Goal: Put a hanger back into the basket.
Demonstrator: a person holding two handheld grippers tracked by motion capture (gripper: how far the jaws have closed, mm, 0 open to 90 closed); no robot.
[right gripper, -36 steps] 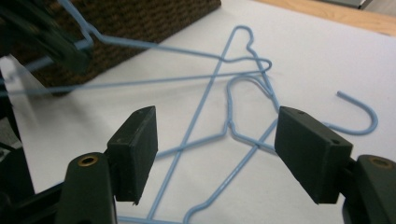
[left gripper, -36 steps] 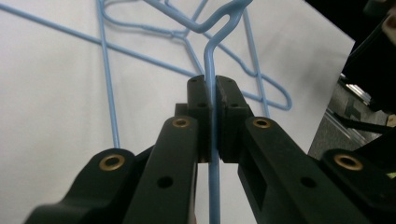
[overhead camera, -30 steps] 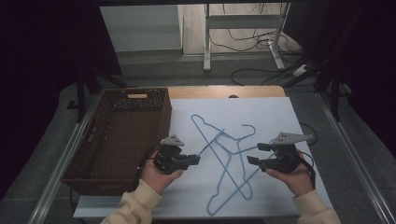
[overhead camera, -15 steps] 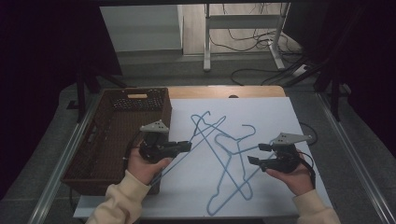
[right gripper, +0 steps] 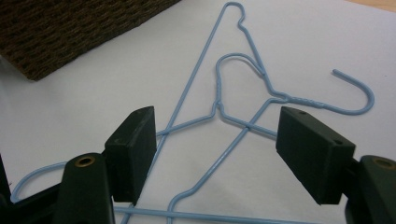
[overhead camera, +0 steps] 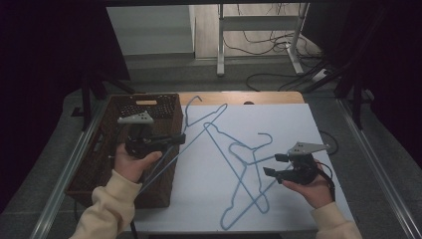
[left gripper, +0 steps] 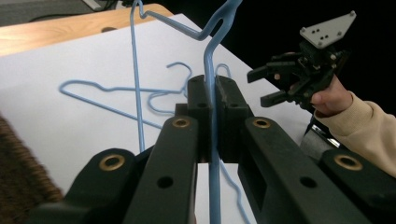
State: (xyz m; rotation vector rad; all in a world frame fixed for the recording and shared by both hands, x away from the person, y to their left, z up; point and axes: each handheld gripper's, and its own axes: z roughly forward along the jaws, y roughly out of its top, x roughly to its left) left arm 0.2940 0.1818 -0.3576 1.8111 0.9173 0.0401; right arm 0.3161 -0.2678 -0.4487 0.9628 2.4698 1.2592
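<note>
My left gripper [overhead camera: 181, 138] is shut on the wire of a blue hanger [overhead camera: 209, 119], which hangs tilted in the air above the near corner of the basket. In the left gripper view the two jaws pinch that hanger [left gripper: 210, 60] between their pads. Two more blue wire hangers [overhead camera: 247, 160] lie crossed over each other on the white sheet [overhead camera: 298, 124]. My right gripper [overhead camera: 272, 165] hovers just right of them, open with nothing in it. In the right gripper view its jaws stand wide apart above the lying hangers [right gripper: 219, 107].
A dark wicker basket [overhead camera: 92, 149] stands at the left edge of the table, partly under my left hand. The wooden table edge [overhead camera: 268, 97] shows behind the sheet. Table legs and cables sit on the floor beyond.
My left gripper has lifted the hanger off the sheet and carried it up and to the left, over the basket. The right gripper has stayed put.
</note>
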